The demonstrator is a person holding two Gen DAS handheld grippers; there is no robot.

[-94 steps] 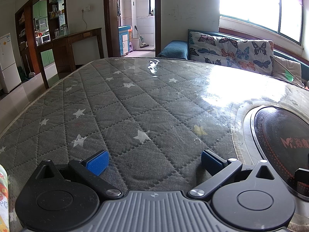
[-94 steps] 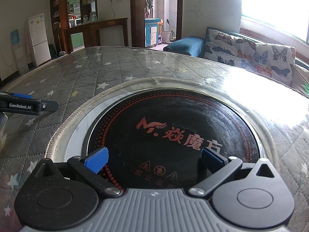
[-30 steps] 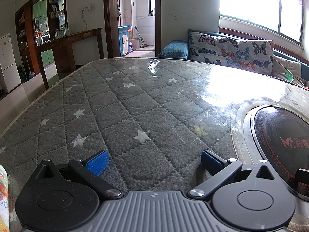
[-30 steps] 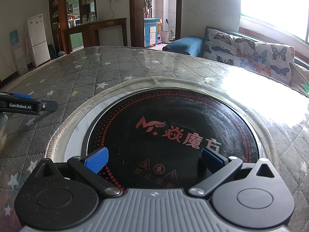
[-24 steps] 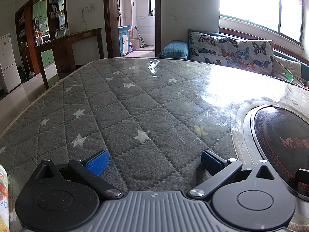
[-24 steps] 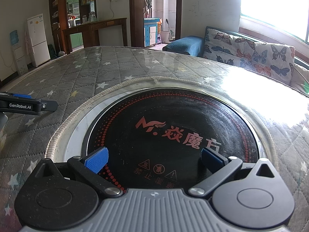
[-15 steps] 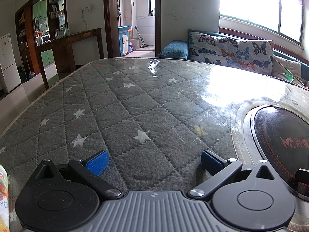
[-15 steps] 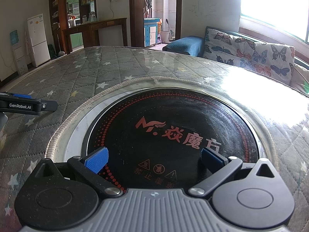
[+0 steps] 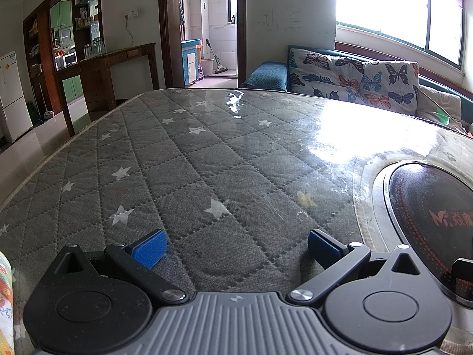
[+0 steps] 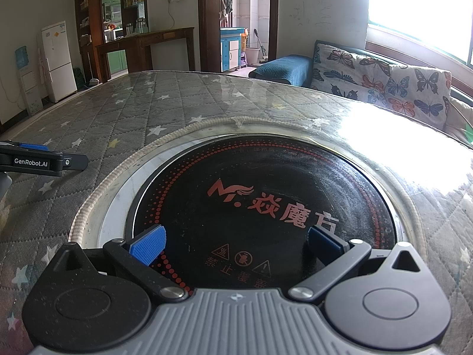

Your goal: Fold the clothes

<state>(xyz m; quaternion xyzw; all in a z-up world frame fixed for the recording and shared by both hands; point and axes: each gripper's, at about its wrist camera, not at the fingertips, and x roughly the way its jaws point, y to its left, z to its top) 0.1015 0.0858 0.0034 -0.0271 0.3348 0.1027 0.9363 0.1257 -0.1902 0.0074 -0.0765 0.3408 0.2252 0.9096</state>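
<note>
Garment: only a sliver of patterned fabric [image 9: 5, 298] shows, at the far left edge of the left wrist view, cream with red and green print. Its shape, size and how it lies cannot be told; the right wrist view shows none of it.
Left gripper: left gripper [image 9: 235, 244] has its jaws spread wide with nothing between them, low over bare quilt, with the fabric off to its left.
Right gripper: right gripper [image 10: 235, 242] is likewise spread wide and empty, poised over the black cooktop, well apart from the fabric.
Work surface: the table [image 9: 224, 153] wears a grey quilted cover with white stars under a clear glossy sheet that throws strong window glare on the far right.
Cooktop: a round black induction plate [image 10: 266, 201] with red lettering is set into the table, ringed by a braided rim.
Step in hand: judged from this, folding has not begun; the first job is to bring the garment onto the open quilt.
How to do it well: swing the left gripper toward the fabric and take an edge or corner, not a bunched handful, so it can be spread flat.
Placement: lay it on the quilted stretch left of the cooktop, where there is room and no raised rim to catch cloth.
Right side's part: bring it across off the plate to take a second corner, so the cloth is pulled taut between the two.
Risk: the glossy sheet will probably let cloth slide, so slow pulls suit it.
Surroundings: a butterfly-print sofa [image 9: 354, 80] stands beyond the table, under the window.
</note>
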